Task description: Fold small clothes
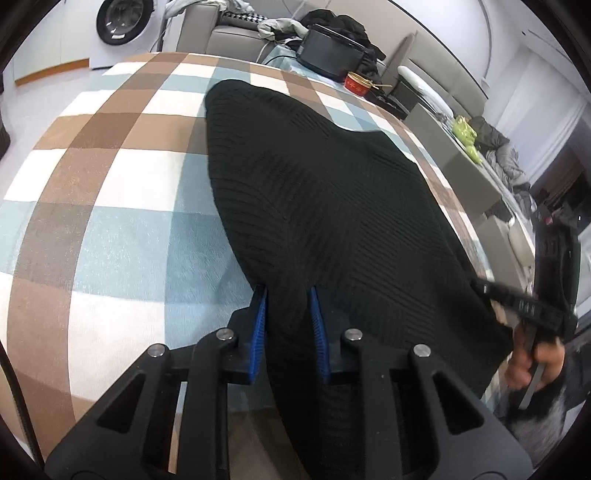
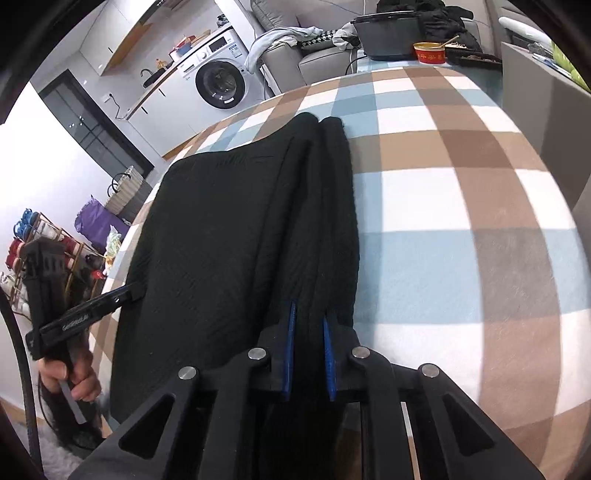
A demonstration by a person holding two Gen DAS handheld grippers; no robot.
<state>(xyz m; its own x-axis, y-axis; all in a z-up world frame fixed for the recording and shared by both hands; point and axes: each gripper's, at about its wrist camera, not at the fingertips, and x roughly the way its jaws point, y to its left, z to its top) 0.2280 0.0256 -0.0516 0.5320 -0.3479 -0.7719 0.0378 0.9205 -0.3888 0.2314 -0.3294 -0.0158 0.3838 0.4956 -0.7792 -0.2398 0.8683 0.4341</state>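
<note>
While the left wrist view looked across the checked blanket (image 1: 110, 177), a washing machine (image 1: 123, 22) stood beyond its far-left corner, and a black case (image 1: 330, 51) and a red tub (image 1: 358, 84) sat past its far edge. The black knit garment (image 1: 314, 192) lay on the blanket, its near hem running between the blue pads (image 1: 260, 325). The left gripper (image 1: 288, 295) pinched that hem. The right gripper (image 1: 491, 291) met the garment's right edge, blurred.

From the right wrist view, the same washing machine (image 2: 218, 83) and red tub (image 2: 430, 53) lay beyond the blanket (image 2: 461, 221). The garment (image 2: 221, 229) showed stacked folds along its right side. The right gripper (image 2: 308, 314) clamped those folds; the left gripper (image 2: 125, 295) touched the garment's left edge.
</note>
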